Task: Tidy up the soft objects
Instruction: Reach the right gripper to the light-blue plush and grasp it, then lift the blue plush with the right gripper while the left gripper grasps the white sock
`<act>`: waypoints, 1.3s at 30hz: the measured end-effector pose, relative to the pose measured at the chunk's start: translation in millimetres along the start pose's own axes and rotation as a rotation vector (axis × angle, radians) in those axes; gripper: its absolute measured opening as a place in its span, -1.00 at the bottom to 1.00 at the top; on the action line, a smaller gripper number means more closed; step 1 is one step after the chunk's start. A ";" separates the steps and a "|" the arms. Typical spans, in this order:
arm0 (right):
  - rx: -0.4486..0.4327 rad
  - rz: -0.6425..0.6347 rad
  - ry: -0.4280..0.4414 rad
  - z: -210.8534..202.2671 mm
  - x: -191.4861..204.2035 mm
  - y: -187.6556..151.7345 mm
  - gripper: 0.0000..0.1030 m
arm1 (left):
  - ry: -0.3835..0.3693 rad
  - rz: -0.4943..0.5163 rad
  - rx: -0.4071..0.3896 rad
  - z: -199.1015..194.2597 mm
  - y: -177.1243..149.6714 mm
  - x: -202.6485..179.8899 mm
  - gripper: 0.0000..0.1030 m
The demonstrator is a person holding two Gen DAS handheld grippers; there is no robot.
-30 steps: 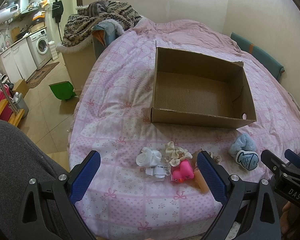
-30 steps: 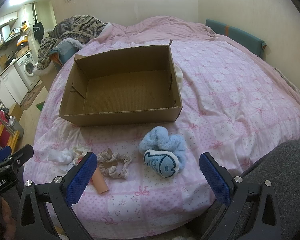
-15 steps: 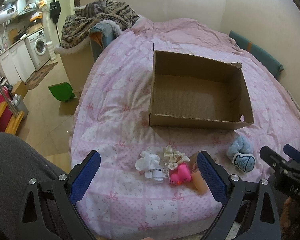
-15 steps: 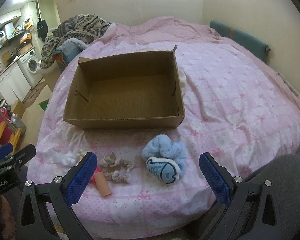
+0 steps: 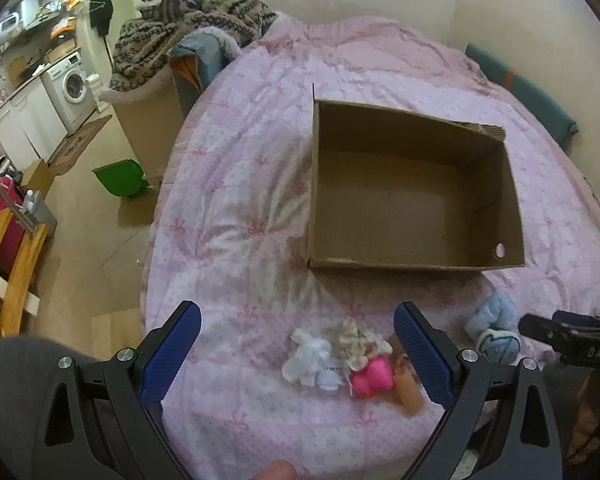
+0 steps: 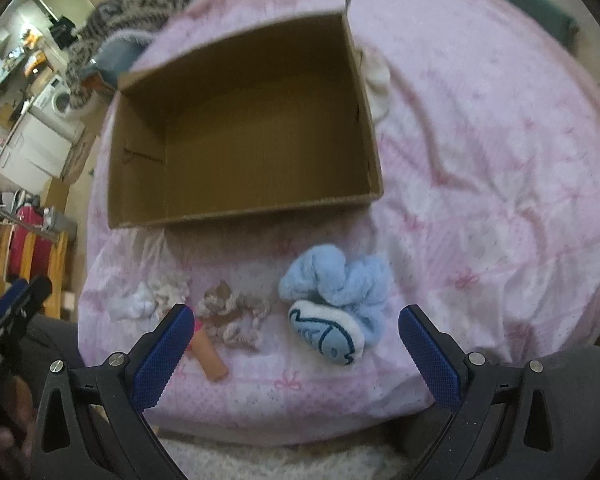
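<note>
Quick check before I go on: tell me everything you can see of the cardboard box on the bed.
The cardboard box is plain brown corrugated card, open-topped, shallow and rectangular, sitting flat on the pink bedspread. Nothing shows inside it. One side wall has a small round hole near a corner, and the rim at a far corner looks torn. The soft items lie on the bedspread in front of it, clear of its near wall. Neither gripper touches it.

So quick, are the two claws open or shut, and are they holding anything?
Left claw: open, holding nothing.
Right claw: open, holding nothing.
</note>
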State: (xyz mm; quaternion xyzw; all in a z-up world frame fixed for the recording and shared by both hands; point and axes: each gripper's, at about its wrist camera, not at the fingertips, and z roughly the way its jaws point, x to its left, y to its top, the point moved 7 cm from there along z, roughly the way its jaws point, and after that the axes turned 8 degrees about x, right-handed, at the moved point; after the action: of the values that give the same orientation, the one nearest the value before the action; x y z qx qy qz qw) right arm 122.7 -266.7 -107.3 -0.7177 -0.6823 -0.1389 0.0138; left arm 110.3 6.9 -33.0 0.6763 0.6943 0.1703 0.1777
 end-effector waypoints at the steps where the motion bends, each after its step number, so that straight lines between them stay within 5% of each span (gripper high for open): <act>1: 0.019 -0.005 -0.004 3.6 -1.2 2.0 1.00 | -0.006 0.002 0.022 5.8 4.6 0.9 0.88; 6: 0.052 -0.003 -0.036 14.3 -12.1 10.3 1.00 | -0.014 -0.018 0.127 31.2 14.5 9.7 0.88; 13: 0.149 0.128 0.082 44.7 -34.4 17.7 1.00 | 0.015 -0.057 0.193 68.2 9.0 23.7 0.88; 21: 0.200 0.074 0.015 81.4 -24.7 13.5 1.00 | 0.011 -0.056 0.247 82.1 -1.0 18.5 0.88; 24: 0.175 0.039 -0.086 84.5 -25.5 14.6 0.44 | 0.006 -0.050 0.246 84.4 -1.7 15.6 0.88; 26: 0.167 0.040 -0.078 84.4 -25.9 14.6 0.30 | 0.000 -0.054 0.246 86.2 -1.8 15.7 0.88; 31: 0.145 0.041 -0.038 78.1 -29.7 15.3 -0.62 | -0.003 -0.060 0.252 86.4 -1.8 16.1 0.88; 34: 0.092 0.055 0.043 58.4 -36.7 19.8 -0.82 | -0.001 -0.062 0.248 86.4 -1.2 16.8 0.88; 39: 0.041 0.081 0.263 16.1 -32.5 25.1 -0.86 | 0.004 -0.087 0.248 87.2 -1.5 24.9 0.88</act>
State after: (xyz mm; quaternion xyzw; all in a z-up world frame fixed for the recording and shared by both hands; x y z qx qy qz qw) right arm 149.2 -296.7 -125.6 -0.7197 -0.6478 -0.2170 0.1233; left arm 150.1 31.4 -110.8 0.6622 0.7389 0.0764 0.0985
